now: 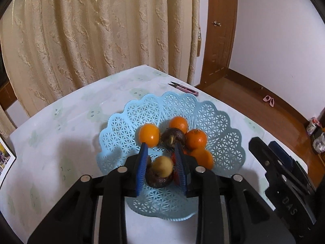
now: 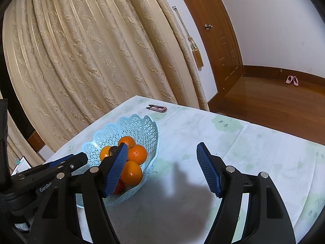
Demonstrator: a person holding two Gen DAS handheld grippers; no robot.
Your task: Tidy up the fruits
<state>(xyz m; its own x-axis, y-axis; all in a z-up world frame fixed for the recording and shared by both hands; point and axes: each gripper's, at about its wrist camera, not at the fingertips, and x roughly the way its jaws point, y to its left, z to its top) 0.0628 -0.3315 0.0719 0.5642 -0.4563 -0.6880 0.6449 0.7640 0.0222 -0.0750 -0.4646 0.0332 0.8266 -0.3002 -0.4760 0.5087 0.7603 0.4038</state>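
Item: fruits in a pale-blue lattice basket (image 1: 223, 134) on the table (image 1: 67, 142).

- Oranges (image 1: 148, 135): firm, round, likely to roll; grip across the middle.
- Yellow fruit (image 1: 162, 166): between the left gripper (image 1: 160, 148) fingers, spread and empty.
- Right gripper (image 2: 162, 152): fingers wide apart, holding nothing.

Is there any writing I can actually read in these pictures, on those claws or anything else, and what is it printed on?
"GenRo", cut off there by the nearer claw's finger: white letters on the black body of the left claw, in the right wrist view.
"DAS": raised letters on the black body of the right claw, in the left wrist view; there may be more out of sight.
Printed sheet at the table's left edge: too small and blurred to read.
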